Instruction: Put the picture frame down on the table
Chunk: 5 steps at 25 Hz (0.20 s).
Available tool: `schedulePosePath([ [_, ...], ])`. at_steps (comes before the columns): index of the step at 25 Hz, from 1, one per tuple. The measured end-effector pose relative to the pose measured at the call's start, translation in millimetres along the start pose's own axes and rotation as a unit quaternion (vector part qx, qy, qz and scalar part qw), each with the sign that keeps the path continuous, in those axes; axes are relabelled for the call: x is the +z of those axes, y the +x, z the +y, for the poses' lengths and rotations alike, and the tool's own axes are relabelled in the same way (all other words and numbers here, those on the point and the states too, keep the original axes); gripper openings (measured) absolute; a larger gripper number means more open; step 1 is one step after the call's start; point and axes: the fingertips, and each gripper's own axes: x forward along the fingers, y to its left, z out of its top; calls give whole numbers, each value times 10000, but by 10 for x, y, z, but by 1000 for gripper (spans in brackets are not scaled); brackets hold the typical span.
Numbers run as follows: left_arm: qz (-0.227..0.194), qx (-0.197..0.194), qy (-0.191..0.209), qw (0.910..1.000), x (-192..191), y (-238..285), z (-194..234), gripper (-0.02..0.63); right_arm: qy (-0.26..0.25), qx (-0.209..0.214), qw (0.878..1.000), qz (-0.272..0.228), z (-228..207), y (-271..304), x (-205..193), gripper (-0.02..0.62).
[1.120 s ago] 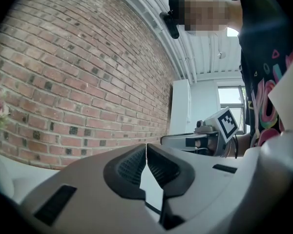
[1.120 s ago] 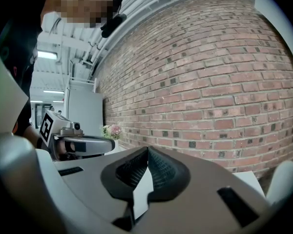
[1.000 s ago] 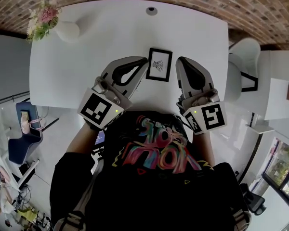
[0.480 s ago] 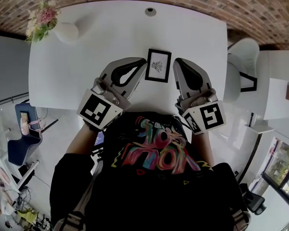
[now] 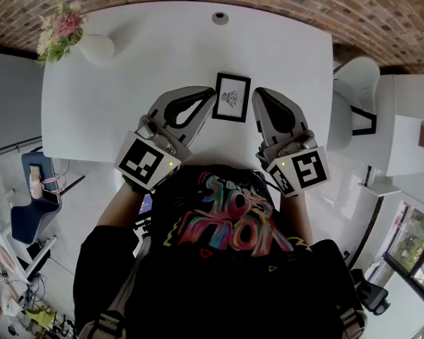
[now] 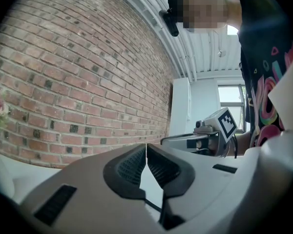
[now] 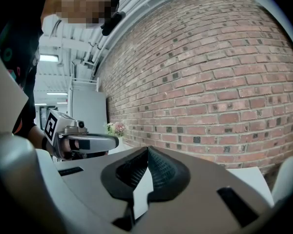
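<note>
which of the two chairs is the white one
The white chair stands by the right end of the table. The blue chair is off to the lower left in the head view.

Left gripper point(image 5: 210, 94): jaws closed tip to tip, nothing between them, pointing roughly level. Right gripper point(image 5: 257, 94): same, jaws together and empty. Both are held out forward side by side, apart, tips angled slightly toward each other.
</note>
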Motion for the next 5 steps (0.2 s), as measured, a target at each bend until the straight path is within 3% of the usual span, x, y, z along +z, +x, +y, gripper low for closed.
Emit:
schedulePosePath([
  [5,8,-11,13,10000,-29,13,-11,28,8,4,10000,89,-28,-15,-59,21],
])
